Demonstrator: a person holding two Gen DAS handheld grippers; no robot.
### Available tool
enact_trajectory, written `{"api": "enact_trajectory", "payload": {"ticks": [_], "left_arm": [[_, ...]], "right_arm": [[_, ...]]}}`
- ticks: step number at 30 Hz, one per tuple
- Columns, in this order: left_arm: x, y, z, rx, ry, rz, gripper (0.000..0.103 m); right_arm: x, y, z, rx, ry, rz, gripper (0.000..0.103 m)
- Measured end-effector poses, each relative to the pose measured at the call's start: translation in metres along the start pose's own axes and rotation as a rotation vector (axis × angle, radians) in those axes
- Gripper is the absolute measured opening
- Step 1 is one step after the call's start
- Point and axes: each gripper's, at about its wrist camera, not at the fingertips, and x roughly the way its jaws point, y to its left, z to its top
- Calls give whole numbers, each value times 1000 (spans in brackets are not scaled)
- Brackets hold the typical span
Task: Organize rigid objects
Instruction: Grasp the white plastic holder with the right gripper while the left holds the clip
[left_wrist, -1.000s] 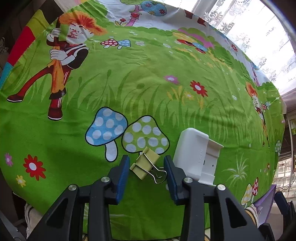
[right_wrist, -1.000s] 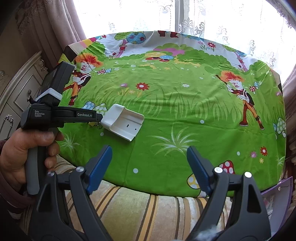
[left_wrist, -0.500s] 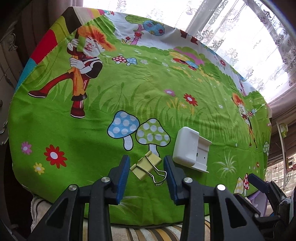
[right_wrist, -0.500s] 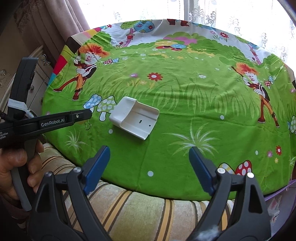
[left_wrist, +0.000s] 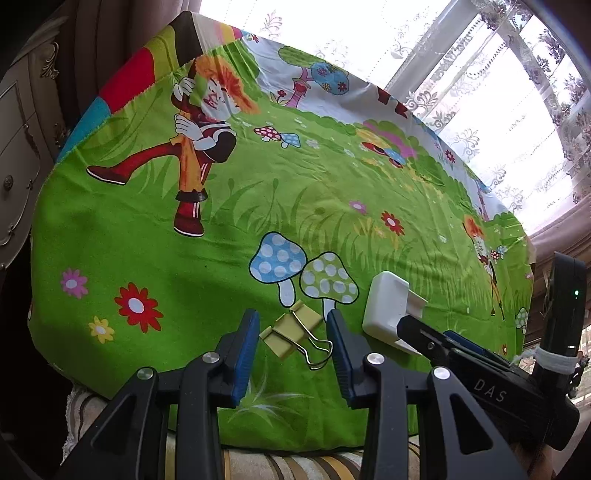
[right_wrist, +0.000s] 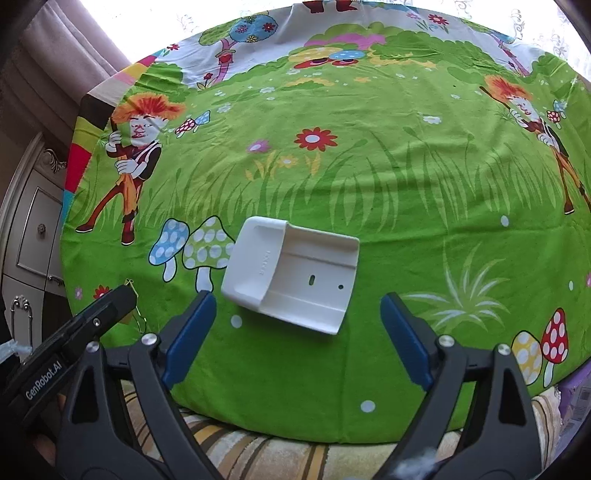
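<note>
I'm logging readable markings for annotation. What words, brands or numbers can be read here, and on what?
"DAS": body of the right claw, seen from the left wrist camera.
"GenRobot.AI": body of the left claw, seen from the right wrist camera.
Embossed wording on the white holder: too small to read.
The yellow binder clip shows no text.

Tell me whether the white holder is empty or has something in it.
Empty. The right wrist view looks into the white holder, lying open side up on the green cloth: only bare white plastic, a slot and a small hole show.

Home room: lace curtains (left_wrist: 509, 122), ornate dresser (left_wrist: 22, 155), cartoon tablecloth (right_wrist: 369, 192).
</note>
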Motion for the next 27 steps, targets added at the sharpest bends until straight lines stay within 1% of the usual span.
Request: {"api": "enact_trajectory", "payload": {"ticks": [2, 4, 8, 12, 14, 15, 18, 19, 20, 21, 23, 24, 25, 26, 27], "left_arm": [[0, 1, 0, -3, -3, -5, 39], [-1, 2, 0, -5, -8, -11, 39], [-2, 2, 1, -6, -15, -21, 39], [0, 3, 1, -10, -13, -24, 39], [1, 4, 0, -12, -11, -25, 39], [0, 3, 0, -12, -13, -25, 39], [0, 2, 0, -9, -15, -24, 39], [0, 2, 0, -9, -14, -24, 39], [0, 2, 0, -9, -15, -23, 39], [0, 2, 0, -8, -15, -22, 39], [-1, 2, 0, -7, -19, -19, 39], [-1, 1, -1, -5, -21, -19, 39], [-2, 0, -1, -2, -23, -17, 39], [-2, -1, -1, 1, -25, -14, 39], [-3, -2, -2, 3, -27, -12, 39]], "right_arm": [[4, 6, 3, 1, -11, -13, 95], [8, 12, 7, -4, -30, -48, 97], [25, 18, 11, -9, 1, -105, 98], [35, 25, 11, -38, 17, -136, 98], [42, 22, 12, -26, 45, -141, 98], [44, 22, 12, -32, 43, -143, 100], [46, 28, 11, -69, 52, -172, 100], [47, 31, 10, -95, 53, -192, 98], [46, 33, 10, -111, 46, -192, 94], [44, 33, 10, -115, 43, -187, 92], [42, 32, 10, -118, 47, -178, 91], [40, 31, 9, -119, 41, -178, 88], [34, 30, 8, -124, 30, -172, 82], [29, 30, 7, -133, 22, -173, 64], [24, 29, 7, -132, 20, -173, 55]]}}
